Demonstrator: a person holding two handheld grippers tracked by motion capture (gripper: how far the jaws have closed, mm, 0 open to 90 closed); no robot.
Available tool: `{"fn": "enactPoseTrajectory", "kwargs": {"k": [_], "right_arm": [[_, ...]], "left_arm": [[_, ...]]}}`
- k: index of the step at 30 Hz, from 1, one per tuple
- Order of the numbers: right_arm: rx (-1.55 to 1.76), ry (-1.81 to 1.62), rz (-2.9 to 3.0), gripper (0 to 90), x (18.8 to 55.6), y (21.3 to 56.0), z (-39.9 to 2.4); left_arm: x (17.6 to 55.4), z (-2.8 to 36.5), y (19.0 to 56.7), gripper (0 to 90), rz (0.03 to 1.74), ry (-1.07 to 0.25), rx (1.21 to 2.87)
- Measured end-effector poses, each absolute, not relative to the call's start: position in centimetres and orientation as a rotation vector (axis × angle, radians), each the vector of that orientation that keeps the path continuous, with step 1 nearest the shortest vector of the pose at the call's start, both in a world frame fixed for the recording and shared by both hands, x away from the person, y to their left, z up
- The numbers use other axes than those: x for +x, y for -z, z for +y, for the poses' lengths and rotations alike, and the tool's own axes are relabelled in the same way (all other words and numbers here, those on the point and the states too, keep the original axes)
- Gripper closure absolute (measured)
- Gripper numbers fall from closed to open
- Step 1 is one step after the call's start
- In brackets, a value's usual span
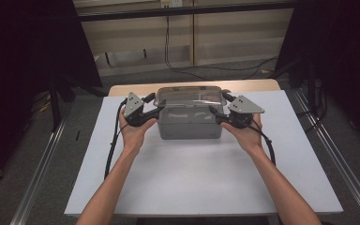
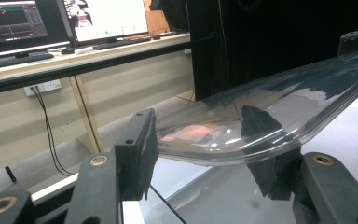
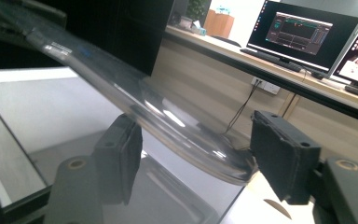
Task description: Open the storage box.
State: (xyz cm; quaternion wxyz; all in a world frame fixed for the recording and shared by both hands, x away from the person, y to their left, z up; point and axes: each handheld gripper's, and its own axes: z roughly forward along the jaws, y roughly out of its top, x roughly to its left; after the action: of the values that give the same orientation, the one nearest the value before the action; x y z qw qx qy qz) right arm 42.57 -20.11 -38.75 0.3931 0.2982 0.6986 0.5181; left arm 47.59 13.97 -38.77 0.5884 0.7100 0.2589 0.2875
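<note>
The left gripper (image 2: pixel 200 158) was set at the left edge of the clear lid (image 2: pixel 279 112), its jaws apart with the rim between them; the right gripper (image 3: pixel 196 158) was likewise spread around the right edge, not yet clamped; the lid was seen lying over the grey box (image 1: pixel 190 123) at the far middle of the white table (image 1: pixel 192 183); both grips would best be closed evenly, then the lid raised level so neither side slipped.
</note>
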Motion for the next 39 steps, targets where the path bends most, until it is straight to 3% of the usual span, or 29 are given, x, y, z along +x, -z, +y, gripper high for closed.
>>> {"fn": "enactPoseTrajectory", "kwargs": {"k": [10, 28, 39], "right_arm": [[0.761, -1.295, 1.778, 37.5, 43.6, 38.4, -20.4], [0.767, -1.35, 1.762, 52.9, 45.0, 37.8, -20.9], [0.764, -1.347, 1.762, 55.3, 45.3, 37.7, -20.9]], "left_arm": [[47.8, 14.1, 38.5, 47.8, 0.602, -0.662, 1.651], [48.2, 14.1, 37.6, 52.2, 0.586, -0.674, 1.651], [48.8, 14.2, 37.3, 54.4, 0.565, -0.688, 1.665]]}}
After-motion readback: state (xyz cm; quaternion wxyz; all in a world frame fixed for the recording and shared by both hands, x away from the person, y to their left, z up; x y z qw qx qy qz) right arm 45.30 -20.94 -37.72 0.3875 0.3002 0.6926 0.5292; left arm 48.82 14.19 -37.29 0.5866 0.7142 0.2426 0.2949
